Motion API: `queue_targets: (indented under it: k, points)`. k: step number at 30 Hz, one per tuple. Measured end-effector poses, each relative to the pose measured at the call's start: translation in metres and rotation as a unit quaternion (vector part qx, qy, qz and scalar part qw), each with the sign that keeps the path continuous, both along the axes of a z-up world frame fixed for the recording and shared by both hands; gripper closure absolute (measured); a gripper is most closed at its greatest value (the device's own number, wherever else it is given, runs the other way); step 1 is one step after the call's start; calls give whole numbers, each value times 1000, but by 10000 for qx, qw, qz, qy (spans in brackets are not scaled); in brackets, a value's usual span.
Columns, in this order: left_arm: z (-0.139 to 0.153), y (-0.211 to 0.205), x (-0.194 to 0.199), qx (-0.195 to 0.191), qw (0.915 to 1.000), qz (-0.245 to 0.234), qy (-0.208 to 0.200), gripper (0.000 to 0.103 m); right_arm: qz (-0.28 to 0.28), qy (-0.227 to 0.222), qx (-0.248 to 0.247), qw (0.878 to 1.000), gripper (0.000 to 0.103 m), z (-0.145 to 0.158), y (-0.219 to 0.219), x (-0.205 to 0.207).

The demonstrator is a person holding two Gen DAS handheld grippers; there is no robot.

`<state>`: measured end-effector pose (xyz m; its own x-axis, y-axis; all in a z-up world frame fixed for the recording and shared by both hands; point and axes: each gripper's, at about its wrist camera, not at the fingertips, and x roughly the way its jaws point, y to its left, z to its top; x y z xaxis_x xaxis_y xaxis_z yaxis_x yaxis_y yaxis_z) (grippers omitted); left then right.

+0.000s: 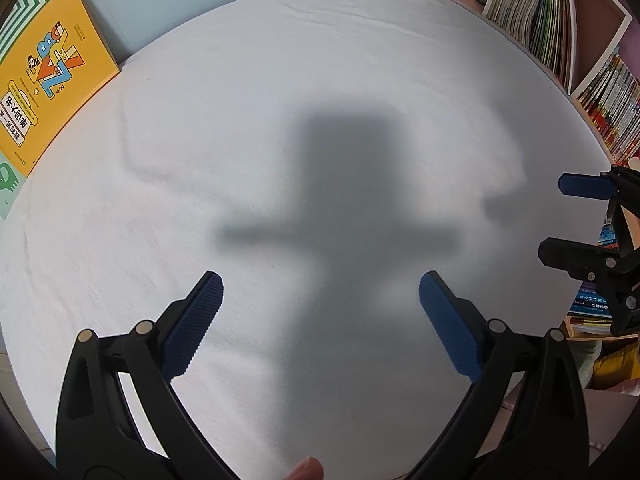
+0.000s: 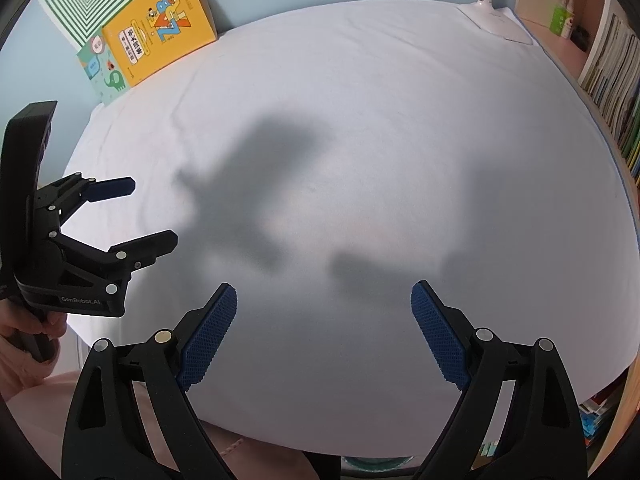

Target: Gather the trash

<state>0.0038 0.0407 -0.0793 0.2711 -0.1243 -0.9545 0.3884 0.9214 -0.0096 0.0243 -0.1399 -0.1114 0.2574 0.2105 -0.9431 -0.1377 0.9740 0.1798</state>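
No trash shows in either view. My left gripper [image 1: 320,284] is open and empty above the white cloth-covered table [image 1: 280,100], its blue pads wide apart. It also shows from the side at the left of the right wrist view [image 2: 154,212], jaws open. My right gripper [image 2: 324,294] is open and empty above the table [image 2: 360,100]. Its fingers [image 1: 576,188] show at the right edge of the left wrist view, open. Both grippers cast soft shadows on the cloth.
A yellow book [image 1: 44,84] and green-striped book lean at the back left, also in the right wrist view [image 2: 160,24]. A white lamp base [image 2: 500,24] stands at the back right. Bookshelves [image 1: 560,28] full of books line the right side.
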Motion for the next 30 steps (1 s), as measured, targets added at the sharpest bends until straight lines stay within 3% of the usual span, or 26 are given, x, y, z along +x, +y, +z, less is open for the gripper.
queue_targets:
  k: [30]
  points:
    - [0, -10, 0, 66, 9999, -97, -76, 7, 13, 21, -44, 10000, 15, -1, 3, 4]
